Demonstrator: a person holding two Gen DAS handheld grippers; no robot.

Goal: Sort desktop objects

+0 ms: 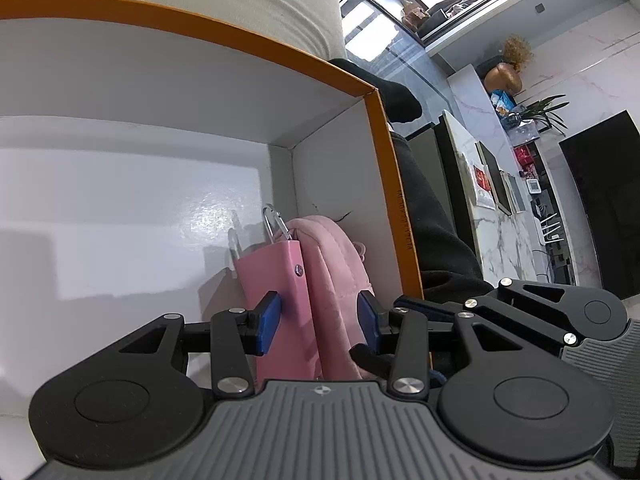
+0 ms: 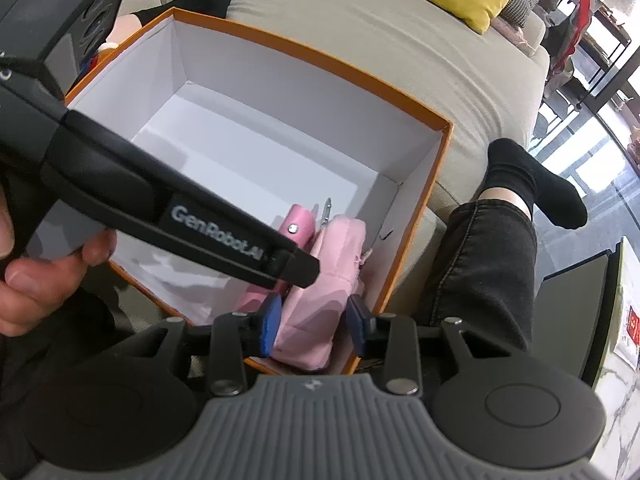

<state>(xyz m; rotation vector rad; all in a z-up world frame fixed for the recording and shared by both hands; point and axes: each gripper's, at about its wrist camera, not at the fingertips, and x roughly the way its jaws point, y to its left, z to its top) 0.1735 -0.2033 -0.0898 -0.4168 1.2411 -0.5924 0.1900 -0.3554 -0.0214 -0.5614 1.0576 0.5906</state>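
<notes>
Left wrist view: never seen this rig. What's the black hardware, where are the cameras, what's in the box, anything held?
There is no robot. A person holds a two-finger gripper in each hand, each with a fisheye camera looking along its fingers. The left wrist view shows the left gripper. The right wrist view shows the right gripper, with the left one crossing the picture side-on. Both reach into an orange box with a white inside. In its corner lie a pink flat case with a metal clip and a pink plush pouch. Both pairs of jaws stand open around these, and nothing looks gripped.
</notes>
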